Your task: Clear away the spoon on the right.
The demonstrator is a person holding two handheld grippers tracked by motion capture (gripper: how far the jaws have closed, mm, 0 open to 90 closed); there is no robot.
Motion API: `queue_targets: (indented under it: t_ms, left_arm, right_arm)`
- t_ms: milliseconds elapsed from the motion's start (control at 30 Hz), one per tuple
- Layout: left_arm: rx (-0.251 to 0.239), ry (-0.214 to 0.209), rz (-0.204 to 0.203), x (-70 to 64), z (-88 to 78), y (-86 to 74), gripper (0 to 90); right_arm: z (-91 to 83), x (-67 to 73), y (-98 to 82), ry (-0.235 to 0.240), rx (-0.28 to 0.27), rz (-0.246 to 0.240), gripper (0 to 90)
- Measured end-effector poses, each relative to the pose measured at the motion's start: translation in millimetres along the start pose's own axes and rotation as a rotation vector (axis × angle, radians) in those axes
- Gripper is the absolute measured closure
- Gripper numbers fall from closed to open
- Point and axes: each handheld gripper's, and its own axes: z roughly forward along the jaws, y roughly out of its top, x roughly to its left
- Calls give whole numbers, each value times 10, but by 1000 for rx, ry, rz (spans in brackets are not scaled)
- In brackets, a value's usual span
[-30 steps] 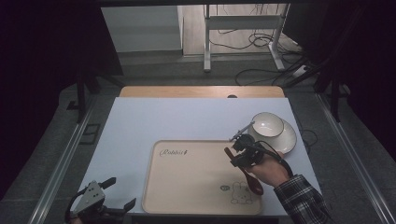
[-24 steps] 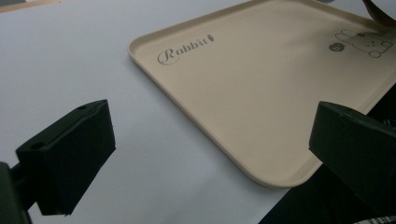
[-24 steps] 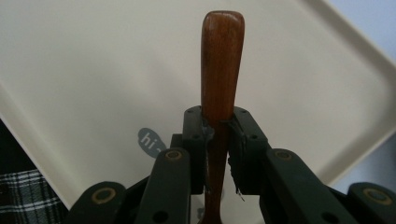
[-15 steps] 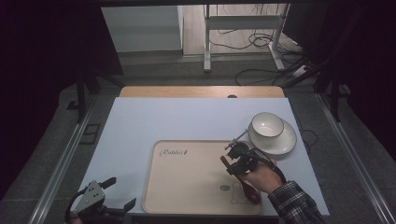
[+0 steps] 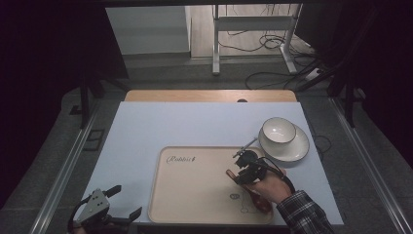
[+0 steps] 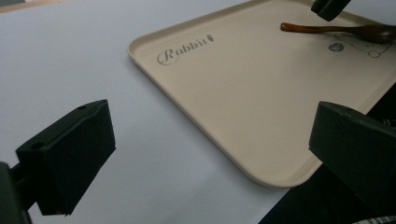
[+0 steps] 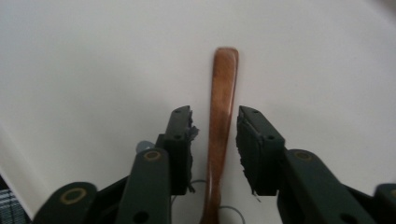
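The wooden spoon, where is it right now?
The wooden spoon lies on the beige tray, at its right side, between the right tool's open jaws.

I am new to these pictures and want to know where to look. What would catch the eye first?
First comes the right gripper over the right part of the beige tray. Its fingers have just been opening and stand on either side of the handle of a brown wooden spoon that lies on the tray, without pressing on it. Next is the white bowl on its saucer, right of the tray.
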Motion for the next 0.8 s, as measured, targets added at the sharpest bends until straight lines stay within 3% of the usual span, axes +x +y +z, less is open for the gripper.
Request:
queue_targets:
  t_ms: [167, 233, 267, 400, 500, 800]
  left_arm:
    - [0, -1, 0, 1, 0, 0, 0]
    - [0, 0, 0, 0, -1, -1, 0]
    - [-1, 0, 0, 0, -1, -1, 0]
    - [-1, -1, 0, 1, 0, -1, 0]
    - [-1, -1, 1, 0, -1, -1, 0]
    - [-1, -2, 1, 0, -1, -1, 1]
  right_arm:
    - [-9, 45, -20, 13, -54, -34, 575]
    - [4, 72, -33, -8, -71, -49, 576]
    - [13, 81, -39, -8, -73, -61, 587]
    - [52, 136, -62, -22, -91, -97, 788]
    - [98, 147, -79, -18, -93, -106, 887]
    - [195, 166, -122, -30, -78, -124, 898]
